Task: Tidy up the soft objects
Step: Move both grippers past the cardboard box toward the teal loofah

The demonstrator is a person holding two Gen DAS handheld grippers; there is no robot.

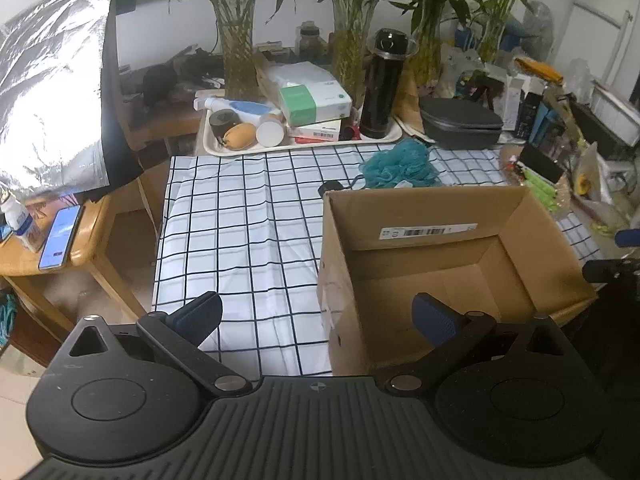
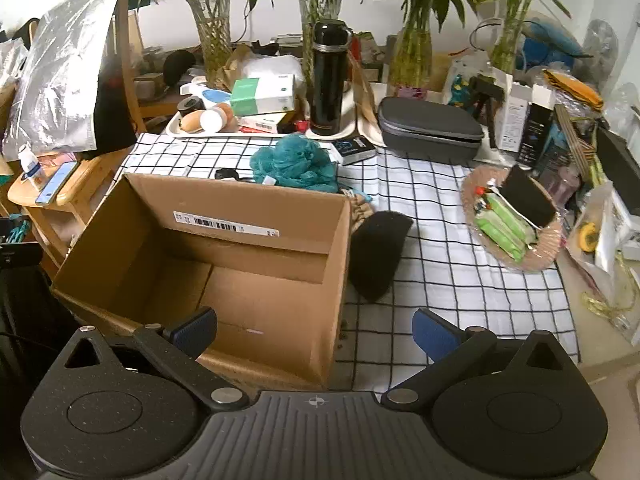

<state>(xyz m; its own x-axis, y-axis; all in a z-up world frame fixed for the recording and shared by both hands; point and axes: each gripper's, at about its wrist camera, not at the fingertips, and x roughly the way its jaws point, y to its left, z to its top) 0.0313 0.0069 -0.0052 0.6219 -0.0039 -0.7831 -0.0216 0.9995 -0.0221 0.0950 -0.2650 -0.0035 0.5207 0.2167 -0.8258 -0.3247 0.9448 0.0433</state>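
Teal and fluffy, the bath puff [image 2: 294, 164] lies on the checked cloth [image 1: 240, 232] just behind the open cardboard box [image 2: 224, 264]. Plants in glass vases [image 1: 236, 52] stand behind on the crowded worktop. Only the right view shows a black sponge [image 2: 378, 252] beside the box. Both tongs, left [image 1: 320, 314] and right [image 2: 316, 326], are wide and hold nothing.

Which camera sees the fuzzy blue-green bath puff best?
The right wrist view. There the teal bath puff lies whole on the checked cloth, just behind the cardboard box, with nothing covering it. In the left wrist view the puff sits farther off, and the box's back edge hides its lower part.
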